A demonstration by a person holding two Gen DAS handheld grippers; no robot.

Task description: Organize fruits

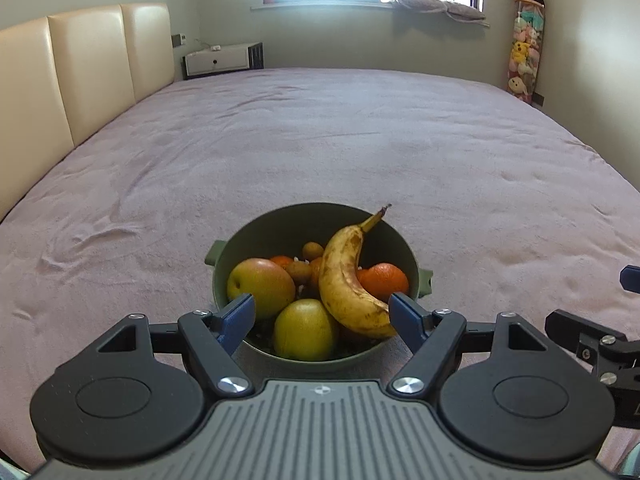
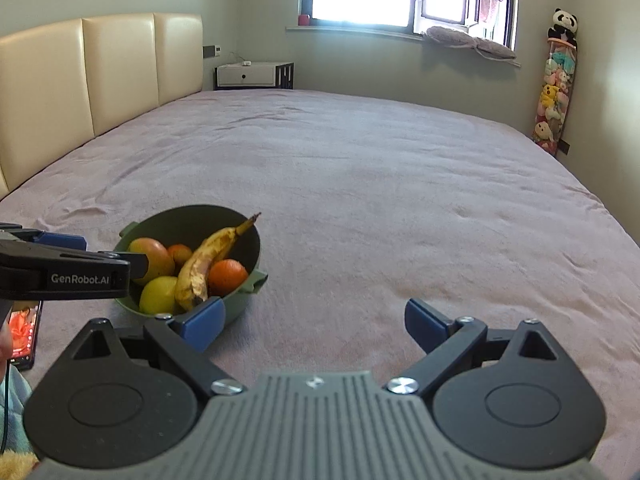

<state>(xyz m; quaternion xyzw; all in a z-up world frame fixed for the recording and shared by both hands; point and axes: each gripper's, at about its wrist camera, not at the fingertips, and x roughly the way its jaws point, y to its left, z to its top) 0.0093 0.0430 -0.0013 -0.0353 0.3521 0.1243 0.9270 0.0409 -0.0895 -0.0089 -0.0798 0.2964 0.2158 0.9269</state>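
A green bowl (image 1: 240, 236) with two small handles sits on the pink bedspread near the front edge. It holds a spotted banana (image 1: 344, 280), a red-yellow apple (image 1: 260, 286), a yellow-green fruit (image 1: 306, 330), oranges (image 1: 384, 280) and small brown fruits (image 1: 312, 249). My left gripper (image 1: 322, 314) is open just in front of the bowl, its blue pads flanking the near rim with nothing pinched. My right gripper (image 2: 316, 322) is open over bare bedspread, to the right of the bowl (image 2: 240, 226); its left pad (image 2: 202, 322) stands just in front of the bowl's wall.
The bed (image 1: 320, 140) stretches far ahead, with a cream headboard (image 1: 80, 72) on the left. A phone (image 2: 24, 330) lies at the left beside the bowl. A white nightstand (image 1: 220, 60) and a hanging toy holder (image 1: 526, 48) stand by the far wall.
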